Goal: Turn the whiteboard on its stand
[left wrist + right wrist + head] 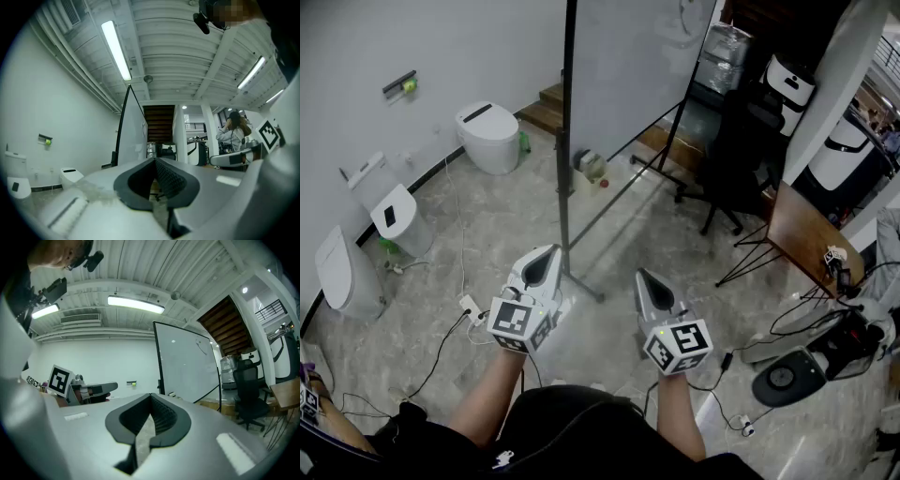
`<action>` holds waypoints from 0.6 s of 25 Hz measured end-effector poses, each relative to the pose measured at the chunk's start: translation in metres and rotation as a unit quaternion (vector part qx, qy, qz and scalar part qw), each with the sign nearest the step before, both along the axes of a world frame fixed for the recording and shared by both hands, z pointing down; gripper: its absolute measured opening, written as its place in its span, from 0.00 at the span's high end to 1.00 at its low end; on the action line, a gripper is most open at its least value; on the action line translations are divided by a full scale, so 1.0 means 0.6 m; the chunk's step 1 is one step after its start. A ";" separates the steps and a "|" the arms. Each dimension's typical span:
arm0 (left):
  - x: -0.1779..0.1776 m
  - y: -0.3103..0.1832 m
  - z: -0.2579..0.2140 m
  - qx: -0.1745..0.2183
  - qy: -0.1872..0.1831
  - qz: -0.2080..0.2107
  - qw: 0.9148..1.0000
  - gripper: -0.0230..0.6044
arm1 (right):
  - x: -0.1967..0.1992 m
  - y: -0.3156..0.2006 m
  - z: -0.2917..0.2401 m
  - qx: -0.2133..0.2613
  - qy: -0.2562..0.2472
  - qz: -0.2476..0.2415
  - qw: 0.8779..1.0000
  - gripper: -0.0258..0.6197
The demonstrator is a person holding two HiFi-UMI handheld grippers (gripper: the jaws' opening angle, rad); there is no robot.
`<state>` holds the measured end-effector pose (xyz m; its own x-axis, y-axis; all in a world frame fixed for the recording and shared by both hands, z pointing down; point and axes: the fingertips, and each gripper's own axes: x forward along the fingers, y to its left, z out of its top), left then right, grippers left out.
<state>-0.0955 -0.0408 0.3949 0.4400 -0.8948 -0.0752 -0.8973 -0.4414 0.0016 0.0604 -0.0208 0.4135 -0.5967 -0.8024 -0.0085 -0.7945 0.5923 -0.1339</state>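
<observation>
Both grippers hover side by side over the grey marbled floor [478, 244], neither touching anything. The left gripper [546, 261] has its jaws pressed together with nothing between them, and the right gripper [645, 279] shows the same, tips meeting and empty. The tall white whiteboard on a black tubular stand [628, 66] stands upright ahead of them, its near post dropping to the floor just beyond the left gripper. From this steep angle the gripper looks close to that post, though how close is hard to judge. In the left gripper view the board [136, 131] appears almost edge-on, a thin black line and a sliver of white rising above the closed jaws. That view also shows a dark brown wooden staircase [159, 119] behind and a person in a pale top [234, 133] standing far right, neither seen from the head. The right gripper view shows what the left cannot: the board's broad white face [187, 366], faint marks near its top corner, with a black mesh office chair [247, 390] to its right. Only the head view takes in the white toilet [487, 136] against the wall at left and the brown wooden tabletop [806, 234] at right.
</observation>
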 end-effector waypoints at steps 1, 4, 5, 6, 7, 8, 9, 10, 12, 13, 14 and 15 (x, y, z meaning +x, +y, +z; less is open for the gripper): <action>-0.001 0.000 -0.001 0.000 -0.001 -0.002 1.000 0.96 | 0.000 0.000 -0.001 0.001 0.000 0.000 1.000 0.95; 0.000 0.000 0.000 0.001 -0.002 -0.002 1.000 0.96 | 0.003 0.000 -0.002 0.001 0.000 0.000 1.000 0.95; 0.002 -0.001 -0.001 0.001 -0.002 -0.002 1.000 0.96 | 0.005 -0.001 -0.002 0.001 0.000 0.000 1.000 0.95; 0.003 -0.002 -0.001 0.001 -0.002 -0.002 1.000 0.96 | 0.006 -0.001 -0.002 0.001 0.000 0.000 1.000 0.95; 0.003 -0.003 -0.003 0.001 -0.002 -0.003 1.000 0.96 | 0.006 -0.002 -0.003 0.001 0.000 -0.001 1.000 0.95; 0.002 -0.004 -0.004 0.000 -0.003 -0.005 1.000 0.96 | 0.006 -0.002 -0.004 0.000 0.000 -0.002 1.000 0.95; 0.001 -0.005 -0.006 -0.001 -0.003 -0.009 1.000 0.96 | 0.006 -0.003 -0.003 0.000 0.000 -0.002 1.000 0.95; 0.000 -0.006 -0.008 -0.002 -0.004 -0.013 1.000 0.96 | 0.006 -0.003 -0.003 0.000 0.000 -0.003 1.000 0.95; 0.000 -0.007 -0.009 -0.001 -0.004 -0.018 1.000 0.96 | 0.011 -0.003 0.000 0.000 -0.001 -0.003 1.000 0.95; 0.001 -0.008 -0.007 -0.002 -0.005 -0.019 1.000 0.96 | 0.014 -0.004 0.001 0.000 -0.002 -0.004 1.000 0.95; 0.001 -0.008 -0.002 -0.003 -0.006 -0.020 1.000 0.96 | 0.016 -0.005 0.002 0.000 -0.004 -0.004 1.000 0.95; 0.001 -0.009 0.001 -0.003 -0.007 -0.021 1.000 0.96 | 0.018 -0.006 0.003 -0.001 -0.005 -0.005 1.000 0.95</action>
<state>-0.0948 -0.0461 0.3958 0.4037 -0.9127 -0.0631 -0.9147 -0.4040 -0.0081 0.0712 -0.0241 0.4155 -0.6050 -0.7961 -0.0135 -0.7869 0.6004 -0.1428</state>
